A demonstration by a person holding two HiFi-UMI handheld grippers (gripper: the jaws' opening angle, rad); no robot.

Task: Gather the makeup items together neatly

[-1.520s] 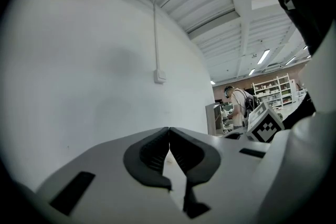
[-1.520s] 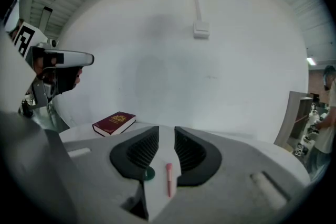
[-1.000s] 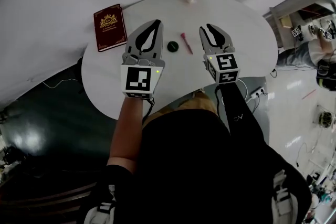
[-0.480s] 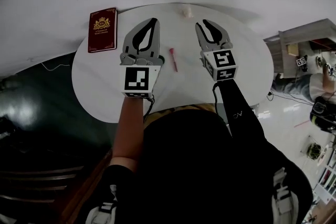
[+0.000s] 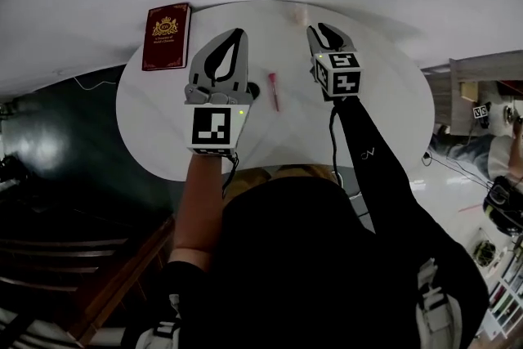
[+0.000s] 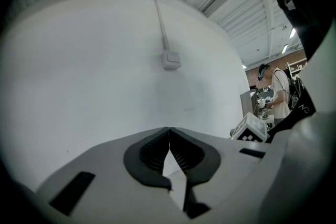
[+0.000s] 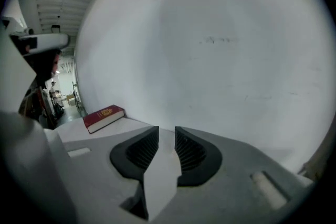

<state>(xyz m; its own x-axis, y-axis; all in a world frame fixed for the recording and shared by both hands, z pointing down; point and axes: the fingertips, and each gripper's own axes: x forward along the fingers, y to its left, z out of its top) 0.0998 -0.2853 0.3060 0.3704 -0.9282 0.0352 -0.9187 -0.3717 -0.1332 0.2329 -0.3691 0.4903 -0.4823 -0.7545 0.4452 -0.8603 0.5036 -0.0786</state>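
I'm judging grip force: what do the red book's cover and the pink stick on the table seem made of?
Red book: likely a hardcover in leatherette or cloth, matte dark red with gold stamping; its edge looks stiff and thick in the right gripper view. Pink stick: probably smooth plastic, evenly coloured, but too small to be sure.

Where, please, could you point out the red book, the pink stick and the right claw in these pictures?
red book (image 5: 167,37), head view, middle of its cover.
pink stick (image 5: 274,91), head view, middle of its shaft.
right claw (image 5: 319,29), head view, midway between its fingertips.
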